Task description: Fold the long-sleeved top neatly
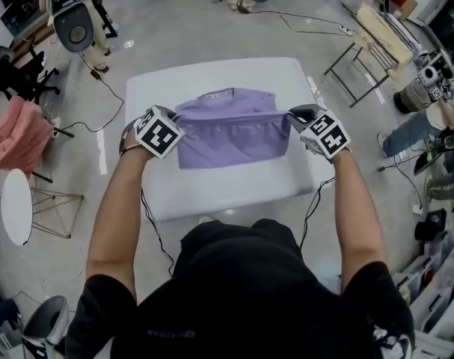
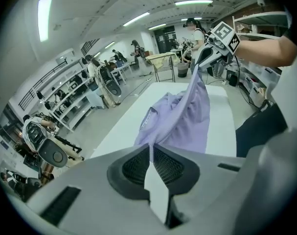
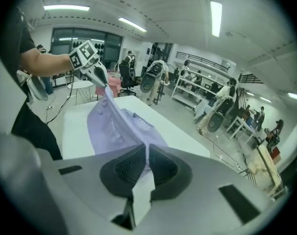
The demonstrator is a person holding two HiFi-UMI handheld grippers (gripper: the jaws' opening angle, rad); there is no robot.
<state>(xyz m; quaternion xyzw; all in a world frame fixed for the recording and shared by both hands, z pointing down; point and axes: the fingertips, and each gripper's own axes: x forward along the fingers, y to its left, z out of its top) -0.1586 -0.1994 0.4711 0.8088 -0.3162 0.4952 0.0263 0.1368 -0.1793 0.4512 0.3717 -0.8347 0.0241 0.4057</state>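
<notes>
A lilac long-sleeved top lies on the white table, its collar at the far side. Its near edge is lifted and stretched taut between both grippers. My left gripper is shut on the left corner of that edge, and in the left gripper view the cloth runs out from between the pads. My right gripper is shut on the right corner; the right gripper view shows the top pinched between its pads. Each gripper shows in the other's view, the right gripper and the left gripper.
A pink garment hangs at the left beside a small white round table. Cables run on the floor by the table's left side. A folding stand and a person's legs are at the right. Shelving and people fill the room's background.
</notes>
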